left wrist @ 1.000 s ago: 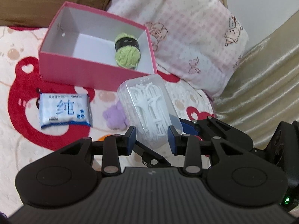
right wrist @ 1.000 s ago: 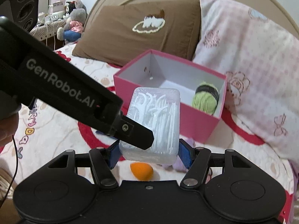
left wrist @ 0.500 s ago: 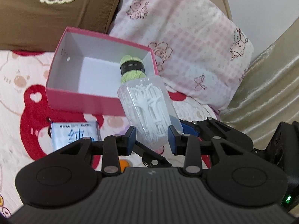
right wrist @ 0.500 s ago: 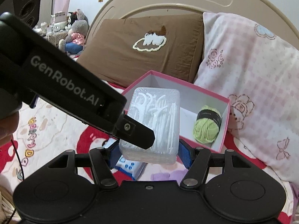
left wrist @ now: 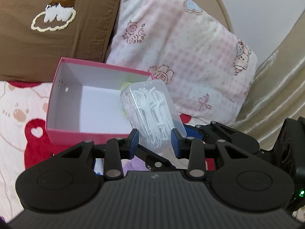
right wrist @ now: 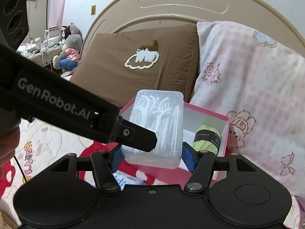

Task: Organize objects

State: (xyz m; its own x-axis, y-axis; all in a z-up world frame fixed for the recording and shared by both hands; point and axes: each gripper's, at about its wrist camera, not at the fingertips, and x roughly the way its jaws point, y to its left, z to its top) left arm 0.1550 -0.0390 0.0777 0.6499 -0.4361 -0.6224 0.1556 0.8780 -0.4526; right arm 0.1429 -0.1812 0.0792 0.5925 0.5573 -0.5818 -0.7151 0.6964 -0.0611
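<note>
Both grippers grip one clear plastic case of white floss picks (right wrist: 155,127) and carry it in the air. The right gripper (right wrist: 152,157) has its blue pads pressed on the long sides of the case, jaws about half spread. The left gripper (left wrist: 154,141) clamps the case's thin near end from the other direction, jaws set narrow; in the right wrist view its black finger crosses in front of the case.

Compared with a second ago, the case has risen and gone forward. It was then above the blanket, short of the pink box (left wrist: 82,133); it now hangs over the box's near right part, covering most of the green yarn ball (right wrist: 206,140) in the left wrist view. The blue tissue pack (right wrist: 126,180) and the purple toy (left wrist: 131,165) have slid almost under the gripper bodies, and the orange item is gone from sight. More of the brown pillow (left wrist: 57,30) and pink checked pillow (left wrist: 181,43) now shows. The grips look unchanged.
</note>
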